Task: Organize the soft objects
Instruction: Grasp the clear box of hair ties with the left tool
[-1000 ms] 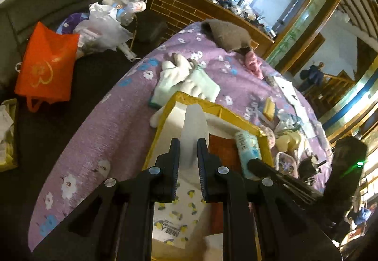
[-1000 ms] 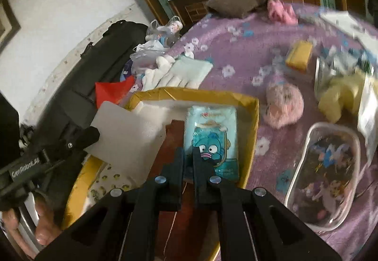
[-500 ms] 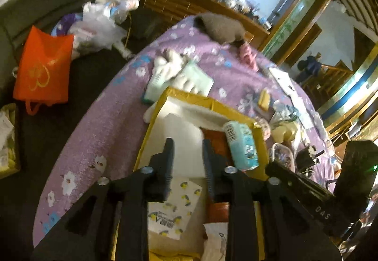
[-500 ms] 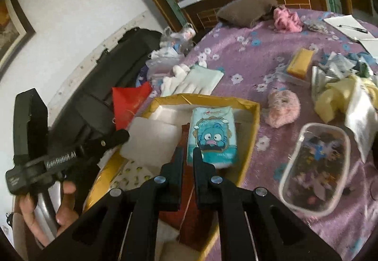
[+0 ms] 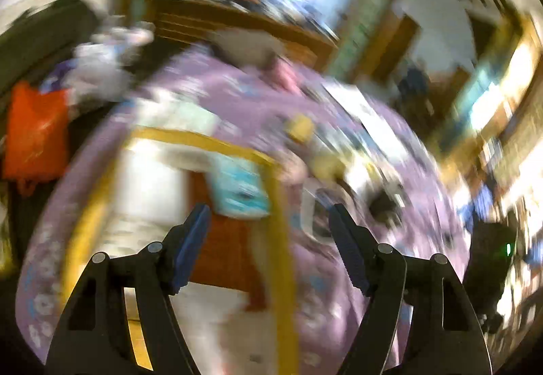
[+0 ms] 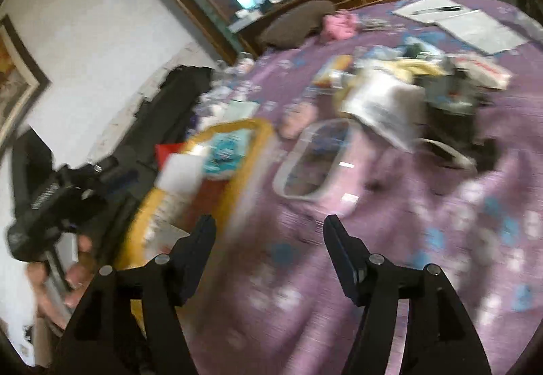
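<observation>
2 grippers gape wide, holding nothing — left gripper [image 5: 269, 240], right gripper [image 6: 269, 247]. The pink plush [image 6: 298, 118] sits upper-centre, past the right gripper's fingers — likely the nearer hand. Heavy blur hides its long axis.

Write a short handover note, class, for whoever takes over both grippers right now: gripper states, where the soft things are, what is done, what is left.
Left gripper: open, empty, over the yellow-rimmed box.
Right gripper: open, empty, over the purple tablecloth beside the box.
Done: blue tissue pack and white foam sheet lie in the box.
Left: pink fluffy toy, pink cloth, yellow sponge and white gloves remain on the cloth. Both views are blurred.
</observation>
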Tool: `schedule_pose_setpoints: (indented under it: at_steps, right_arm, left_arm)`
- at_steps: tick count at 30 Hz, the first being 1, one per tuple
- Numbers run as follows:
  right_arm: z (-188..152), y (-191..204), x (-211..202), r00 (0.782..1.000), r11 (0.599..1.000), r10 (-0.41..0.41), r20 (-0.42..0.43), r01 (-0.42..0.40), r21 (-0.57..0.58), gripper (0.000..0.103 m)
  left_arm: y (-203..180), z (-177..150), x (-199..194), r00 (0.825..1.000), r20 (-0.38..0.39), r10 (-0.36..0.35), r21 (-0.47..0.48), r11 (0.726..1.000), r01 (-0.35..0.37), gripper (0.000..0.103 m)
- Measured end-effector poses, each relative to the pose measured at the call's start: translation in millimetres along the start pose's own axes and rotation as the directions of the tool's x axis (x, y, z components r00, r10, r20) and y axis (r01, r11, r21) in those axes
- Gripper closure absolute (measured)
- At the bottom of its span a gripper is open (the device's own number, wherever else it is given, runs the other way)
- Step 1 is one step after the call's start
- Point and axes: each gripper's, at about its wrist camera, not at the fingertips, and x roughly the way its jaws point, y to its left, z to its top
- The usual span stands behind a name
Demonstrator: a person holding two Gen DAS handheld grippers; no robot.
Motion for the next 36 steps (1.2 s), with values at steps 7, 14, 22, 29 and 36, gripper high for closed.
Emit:
schedule_pose_setpoints:
  at_steps: [7, 14, 22, 29, 36]
  right_arm:
    - [-16.2, -42.4, -4.1, 0.992, 0.988, -0.102, -0.067, 0.109, 0.11, 0.037]
    - [-28.3, -67.0, -9.9, 1.0, 0.975, -0.012, -0.002, 0.012, 0.222, 0.037]
    - [-32.4, -55.1, -9.8, 1.0, 0.992, -0.019, 0.016, 0.017, 0.125, 0.025]
    - [-33.8, -58.5, -12.4, 1.0, 0.991, -0.002, 0.018, -0.001, 0.136, 0.025]
    - [-34.3, -58.2, -24.2, 0.999, 0.989, 0.023, 0.032, -0.028, 0.144, 0.025]
  left_arm:
    - [-61.5, 9.8, 83.4, 0.972, -0.235, 0.022, 0.141, 0.99, 0.012, 0.03]
    - [-72.9, 9.7, 130.0, 0.948, -0.315, 0.049, 0.135, 0.991, -0.006, 0.03]
    - [-79.2, 5.7, 160.1, 0.93, -0.358, 0.081, 0.144, 0.989, -0.031, 0.029]
    - [-80.7, 4.3, 162.6, 0.932, -0.346, 0.107, 0.156, 0.986, -0.055, 0.029]
    - [-68.3, -5.2, 111.3, 0.967, -0.255, 0.026, 0.103, 0.995, 0.0, 0.03]
